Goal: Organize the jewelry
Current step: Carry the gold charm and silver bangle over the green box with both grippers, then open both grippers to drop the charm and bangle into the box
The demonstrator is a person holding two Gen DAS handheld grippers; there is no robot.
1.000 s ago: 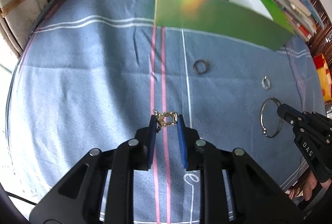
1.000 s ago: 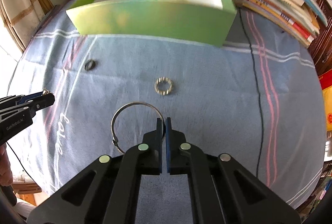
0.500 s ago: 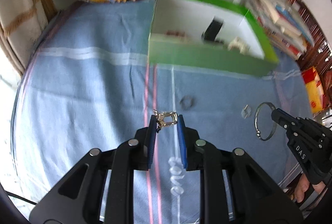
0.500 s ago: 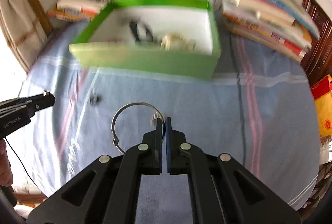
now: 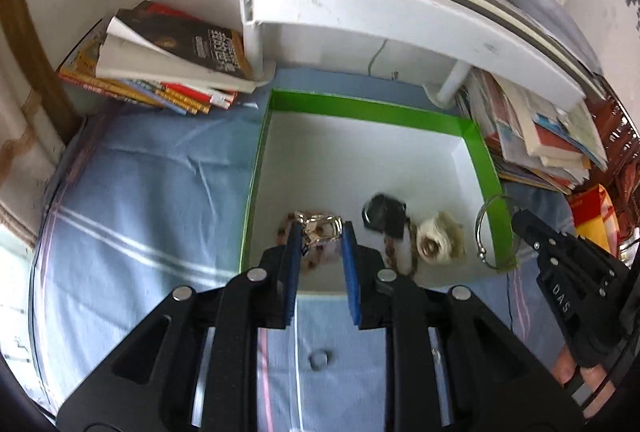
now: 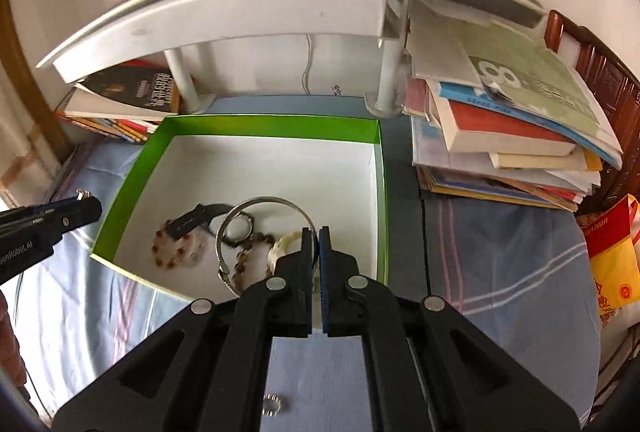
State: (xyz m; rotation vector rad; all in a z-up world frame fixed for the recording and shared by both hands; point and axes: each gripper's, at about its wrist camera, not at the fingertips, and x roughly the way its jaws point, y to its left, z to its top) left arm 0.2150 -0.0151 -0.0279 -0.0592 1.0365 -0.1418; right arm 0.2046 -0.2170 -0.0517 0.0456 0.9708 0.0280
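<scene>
Jewelry pieces are split between three places: two are in my grip, several lie in the green-walled, white-floored cardboard box, and two small rings remain on the blue striped tablecloth.

Left gripper: jaws partly closed, pads pressing on a small silver clasp-like trinket that bridges the narrow gap between them. In the left wrist view the trinket hangs over the near left part of the box floor.

Right gripper: jaws fully closed, pinching the wire of a large thin silver hoop bangle. The hoop stands out to the left of the tips, over the box interior.

Already in the box: a black-strapped wristwatch, a brown-and-white beaded bracelet and a cream carved ring-shaped ornament, grouped near the front wall.

Step in hand, as I judge it: delivery of both held items, both grippers poised above the box.

Next move calls for:
1. Bringing each item low over bare white floor, clear of the green rim.
2. Opening each pair of jaws wide enough that the piece drops free.
3. Returning for the small dark ring and the small studded silver ring, both on the cloth in front of the box.
</scene>
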